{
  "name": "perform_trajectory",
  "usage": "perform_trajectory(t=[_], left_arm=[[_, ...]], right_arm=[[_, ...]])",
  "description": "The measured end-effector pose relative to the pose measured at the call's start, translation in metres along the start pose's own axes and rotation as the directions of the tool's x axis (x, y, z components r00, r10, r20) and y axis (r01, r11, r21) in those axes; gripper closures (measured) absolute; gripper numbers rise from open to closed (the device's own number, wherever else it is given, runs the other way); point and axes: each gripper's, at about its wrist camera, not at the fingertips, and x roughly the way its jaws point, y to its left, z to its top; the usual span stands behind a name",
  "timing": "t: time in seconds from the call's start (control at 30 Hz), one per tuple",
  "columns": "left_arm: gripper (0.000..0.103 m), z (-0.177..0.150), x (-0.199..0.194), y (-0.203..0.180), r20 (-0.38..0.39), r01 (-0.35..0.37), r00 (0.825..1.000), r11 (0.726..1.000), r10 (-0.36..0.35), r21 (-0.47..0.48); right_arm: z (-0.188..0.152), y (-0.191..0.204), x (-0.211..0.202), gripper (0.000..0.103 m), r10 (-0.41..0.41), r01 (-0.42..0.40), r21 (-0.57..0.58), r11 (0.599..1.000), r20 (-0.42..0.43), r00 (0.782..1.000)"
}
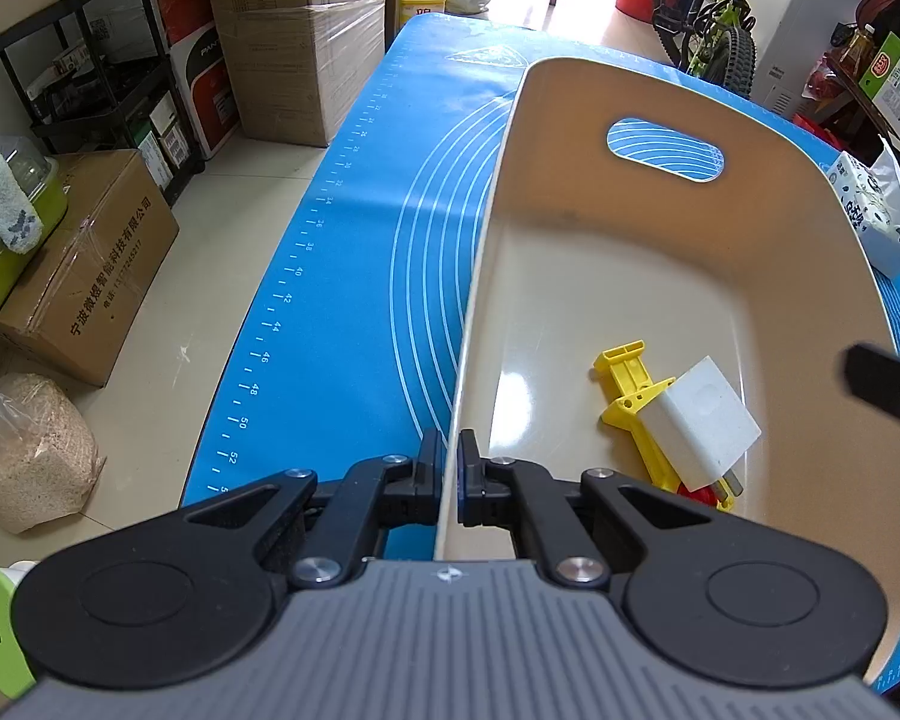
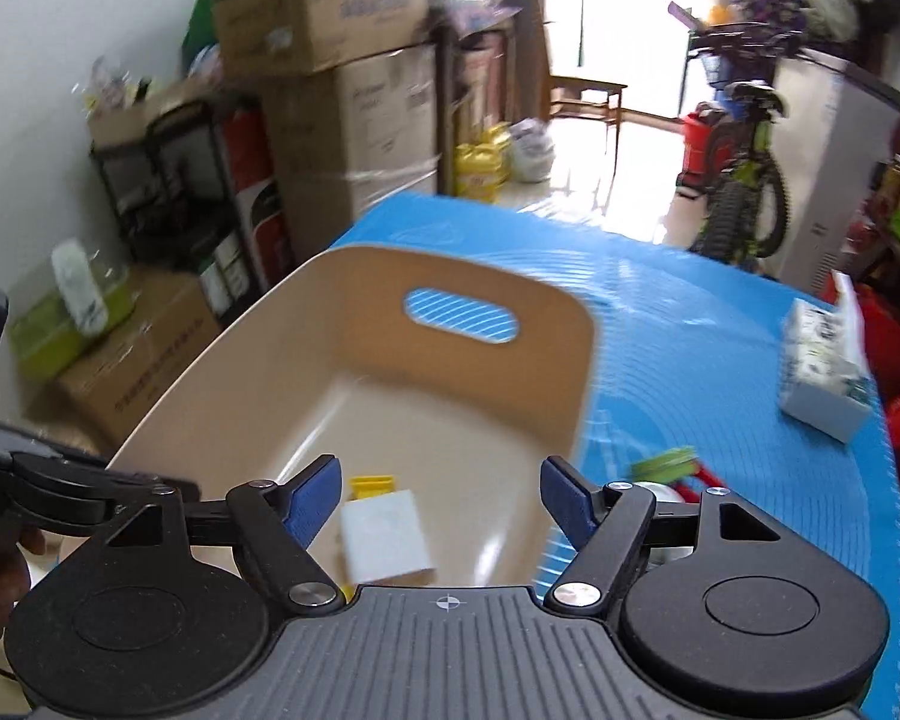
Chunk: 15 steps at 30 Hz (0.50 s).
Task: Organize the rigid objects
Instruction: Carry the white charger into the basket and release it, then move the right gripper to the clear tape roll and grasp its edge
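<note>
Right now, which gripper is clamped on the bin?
The left gripper: its fingers pinch the beige bin wall. The right gripper is open, holding nothing.

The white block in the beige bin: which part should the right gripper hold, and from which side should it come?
Judging from both views, grip the white block across its two flat side faces, coming down from above through the beige bin's open top. It leans on the yellow toy, so its upper face is tilted; the open right gripper hovering over it probably needs to tilt to match.

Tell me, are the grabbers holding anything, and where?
The left gripper pinches the beige bin by its near side wall, jaws either side of the rim. The right gripper is open and holds nothing.
</note>
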Motion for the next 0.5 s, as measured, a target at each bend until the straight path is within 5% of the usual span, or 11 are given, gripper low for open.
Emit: perform_trajectory(t=[0.5], left_arm=[[0.097, 0.0, 0.0, -0.001, 0.0, 0.0, 1.0, 1.0, 0.0, -0.001]], right_arm=[[-0.056, -0.093, -0.017, 0.022, -0.22, 0.222, 0.193, 0.956, -0.028, 0.975]])
